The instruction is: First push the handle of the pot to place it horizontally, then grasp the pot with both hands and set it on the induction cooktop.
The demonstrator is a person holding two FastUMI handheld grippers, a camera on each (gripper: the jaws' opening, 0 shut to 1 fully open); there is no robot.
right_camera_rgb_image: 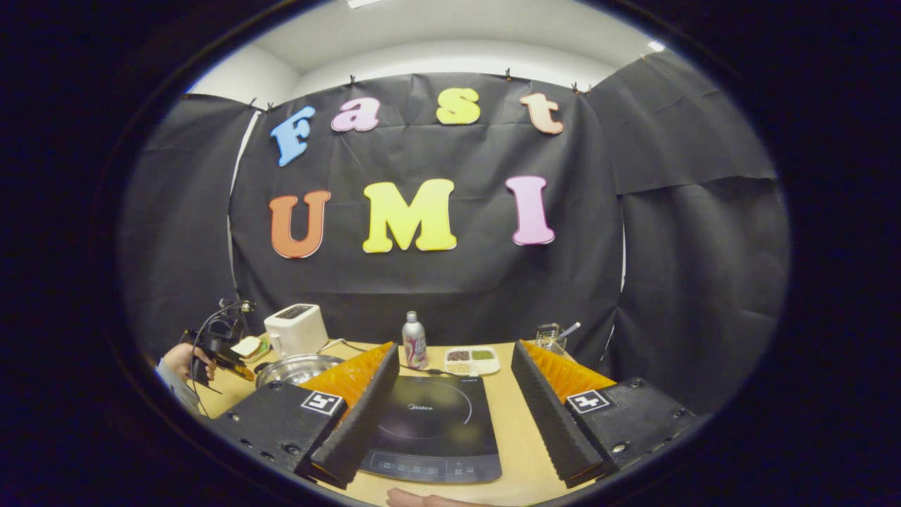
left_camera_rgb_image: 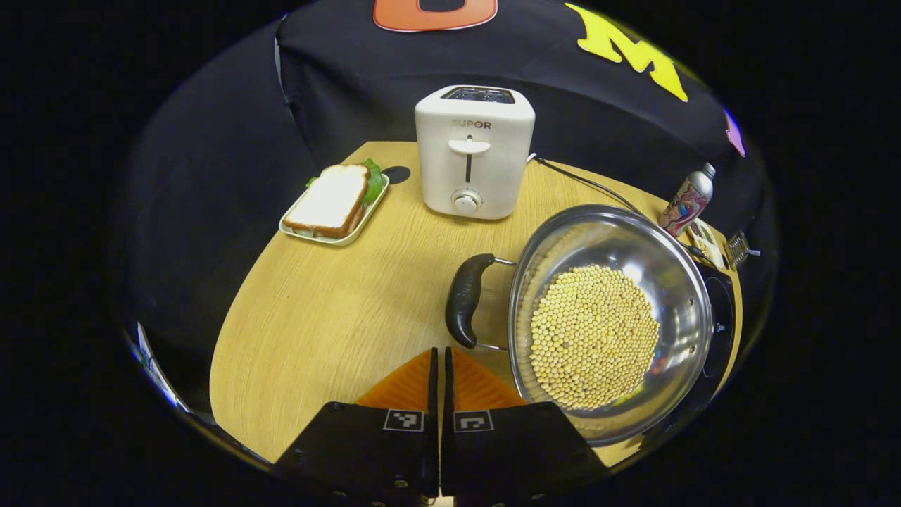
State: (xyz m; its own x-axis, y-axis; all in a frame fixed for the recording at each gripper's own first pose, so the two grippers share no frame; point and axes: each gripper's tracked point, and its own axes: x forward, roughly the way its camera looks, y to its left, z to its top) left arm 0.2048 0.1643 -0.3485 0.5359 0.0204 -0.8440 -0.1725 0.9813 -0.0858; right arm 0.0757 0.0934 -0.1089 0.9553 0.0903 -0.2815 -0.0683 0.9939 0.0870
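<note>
In the left gripper view, the left gripper [left_camera_rgb_image: 441, 370] has its jaws together and hovers just short of the pot's [left_camera_rgb_image: 609, 317] handle [left_camera_rgb_image: 464, 299]. The pot, full of beans [left_camera_rgb_image: 595, 336], sits on the table [left_camera_rgb_image: 317, 331] before a toaster [left_camera_rgb_image: 474, 151] and sandwich [left_camera_rgb_image: 331, 201]. The handle push looks about to start; contact must come first.

In the right gripper view, the right gripper [right_camera_rgb_image: 450, 408] hangs with jaws wide apart above the cooktop [right_camera_rgb_image: 429, 426]. A bottle [right_camera_rgb_image: 414, 341] stands behind it.
</note>
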